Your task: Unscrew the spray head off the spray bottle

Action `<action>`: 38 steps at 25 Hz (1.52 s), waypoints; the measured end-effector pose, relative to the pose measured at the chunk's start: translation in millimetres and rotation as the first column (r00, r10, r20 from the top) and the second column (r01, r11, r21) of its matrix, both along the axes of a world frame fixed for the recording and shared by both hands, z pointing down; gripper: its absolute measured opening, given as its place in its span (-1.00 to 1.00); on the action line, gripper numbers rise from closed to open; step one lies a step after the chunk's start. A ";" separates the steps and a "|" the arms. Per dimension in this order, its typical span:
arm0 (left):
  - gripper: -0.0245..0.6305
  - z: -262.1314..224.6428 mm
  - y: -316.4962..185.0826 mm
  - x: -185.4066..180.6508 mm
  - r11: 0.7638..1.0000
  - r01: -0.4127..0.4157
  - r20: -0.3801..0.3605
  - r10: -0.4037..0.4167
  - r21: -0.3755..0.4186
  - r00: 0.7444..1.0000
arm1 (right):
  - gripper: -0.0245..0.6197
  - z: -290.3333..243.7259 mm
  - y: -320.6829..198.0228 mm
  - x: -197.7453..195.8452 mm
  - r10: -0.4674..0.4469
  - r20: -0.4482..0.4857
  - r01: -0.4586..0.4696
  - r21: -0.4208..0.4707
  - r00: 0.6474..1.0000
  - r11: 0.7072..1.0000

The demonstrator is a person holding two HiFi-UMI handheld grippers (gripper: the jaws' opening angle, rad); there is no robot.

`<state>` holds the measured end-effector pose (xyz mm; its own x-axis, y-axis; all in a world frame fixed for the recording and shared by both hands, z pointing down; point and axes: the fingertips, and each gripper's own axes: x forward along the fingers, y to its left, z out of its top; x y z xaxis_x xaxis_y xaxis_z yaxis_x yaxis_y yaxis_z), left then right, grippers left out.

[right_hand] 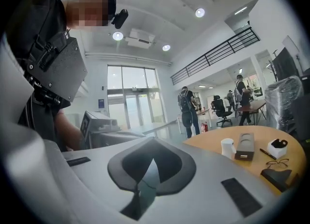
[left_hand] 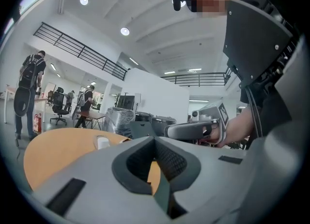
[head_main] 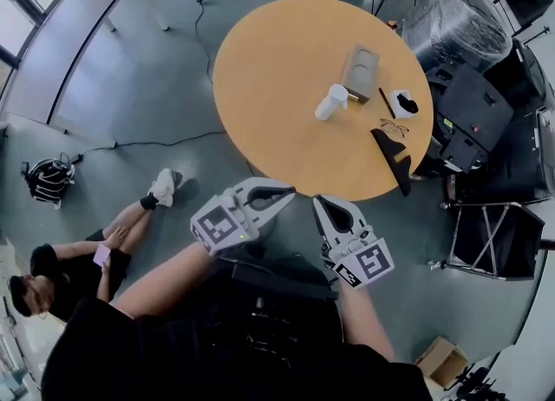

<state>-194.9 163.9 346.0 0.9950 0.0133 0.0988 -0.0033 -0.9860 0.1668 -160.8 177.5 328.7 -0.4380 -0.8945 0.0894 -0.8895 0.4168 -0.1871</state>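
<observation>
Round table (head_main: 260, 95), left gripper (head_main: 282, 193) and right gripper (head_main: 323, 207) level, closed, empty

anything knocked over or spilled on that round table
Nothing stands out. The white spray bottle stands upright on the round table beside the grey box, and no spill shows.

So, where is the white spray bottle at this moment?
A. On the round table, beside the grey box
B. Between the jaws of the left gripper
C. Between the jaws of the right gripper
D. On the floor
A: the spray bottle stands on the round table next to the grey box, while the left gripper and the right gripper are both shut and empty.
</observation>
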 end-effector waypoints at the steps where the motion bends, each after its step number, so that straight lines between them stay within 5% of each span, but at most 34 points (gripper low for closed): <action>1: -0.91 -0.5 -5.8 -2.0 1.000 -0.010 -0.002 0.010 -0.007 1.000 | -0.93 1.1 -5.7 -2.7 0.011 -0.001 -0.011 -0.003 1.000 1.000; 9: -0.91 11.4 -45.6 14.9 0.998 -0.051 -0.007 0.050 -0.046 0.999 | -0.93 10.6 -44.7 15.8 0.080 -0.012 -0.080 -0.002 0.997 0.997; 19: -0.91 19.9 -92.3 99.6 0.998 0.002 -0.021 -0.004 -0.065 1.000 | -0.93 21.1 -89.6 109.7 0.058 -0.034 -0.058 -0.006 0.998 0.998; 32: -0.91 47.1 -143.1 239.8 0.977 0.213 0.005 -0.213 -0.025 0.977 | -0.93 38.0 -137.7 257.4 -0.087 -0.023 0.088 0.035 0.996 0.996; 38: -0.90 80.2 -162.5 267.0 0.956 0.292 0.057 -0.291 -0.017 0.955 | -0.93 60.2 -161.7 291.3 -0.121 -0.019 0.121 0.037 0.992 0.992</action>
